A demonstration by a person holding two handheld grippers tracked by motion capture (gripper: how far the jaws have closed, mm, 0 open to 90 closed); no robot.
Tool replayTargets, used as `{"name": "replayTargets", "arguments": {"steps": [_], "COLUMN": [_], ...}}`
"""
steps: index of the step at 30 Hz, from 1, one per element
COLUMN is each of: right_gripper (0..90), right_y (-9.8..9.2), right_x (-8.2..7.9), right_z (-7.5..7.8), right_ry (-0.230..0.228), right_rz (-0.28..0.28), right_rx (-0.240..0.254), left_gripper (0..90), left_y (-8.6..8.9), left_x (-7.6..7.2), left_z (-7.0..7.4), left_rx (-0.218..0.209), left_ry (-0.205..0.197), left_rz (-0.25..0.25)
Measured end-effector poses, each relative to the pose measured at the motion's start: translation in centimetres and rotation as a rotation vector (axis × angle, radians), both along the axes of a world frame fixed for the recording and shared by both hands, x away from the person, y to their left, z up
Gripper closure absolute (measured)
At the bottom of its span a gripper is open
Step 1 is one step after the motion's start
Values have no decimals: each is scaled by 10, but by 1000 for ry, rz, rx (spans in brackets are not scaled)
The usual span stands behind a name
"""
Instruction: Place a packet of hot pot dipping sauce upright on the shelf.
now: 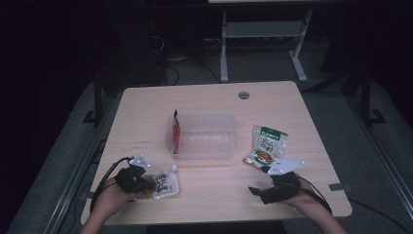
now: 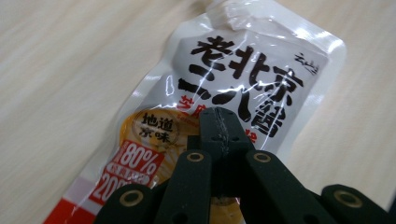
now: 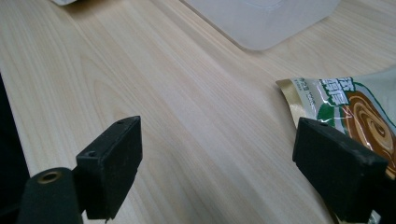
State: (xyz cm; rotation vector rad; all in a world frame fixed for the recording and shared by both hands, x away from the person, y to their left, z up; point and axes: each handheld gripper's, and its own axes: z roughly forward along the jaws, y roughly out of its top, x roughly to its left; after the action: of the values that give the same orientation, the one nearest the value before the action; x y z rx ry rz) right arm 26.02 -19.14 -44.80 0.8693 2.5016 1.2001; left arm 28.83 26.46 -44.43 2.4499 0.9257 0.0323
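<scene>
While pinched: the sauce pouch (image 2: pixel 243 70) is clamped low in the left tongs (image 2: pixel 219 122).
Feel: judged soft, slick, light.
Hold: flat edge preferred.
Right tongs (image 3: pixel 217 154): apart, nothing between.

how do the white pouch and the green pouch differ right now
The white pouch has bold black lettering and a spout at one corner; the green pouch has a green top and no spout that I can see. The white pouch lies at the near left under the shut left gripper, whose tips are over its face; the green pouch lies right of the clear tub, beside the open right gripper, untouched. Both lie flat on the table.
</scene>
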Motion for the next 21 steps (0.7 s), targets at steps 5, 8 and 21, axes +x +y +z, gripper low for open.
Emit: {"name": "replayTargets", "arguments": {"steps": [5, 8, 21], "right_gripper": [153, 153, 153], "right_y": [-1, -1, -1], "right_x": [0, -1, 1], "right_z": [0, 0, 0], "right_ry": [6, 9, 10], "right_rz": [-6, -9, -8], "right_rx": [2, 3, 1], "left_gripper": [900, 900, 900], "left_y": [-16, -27, -65], "left_x": [-1, -3, -5], "left_z": [0, 0, -1], "left_rx": [-12, -12, -33], "left_ry": [13, 14, 20], "left_rz": [-49, -77, -91]}}
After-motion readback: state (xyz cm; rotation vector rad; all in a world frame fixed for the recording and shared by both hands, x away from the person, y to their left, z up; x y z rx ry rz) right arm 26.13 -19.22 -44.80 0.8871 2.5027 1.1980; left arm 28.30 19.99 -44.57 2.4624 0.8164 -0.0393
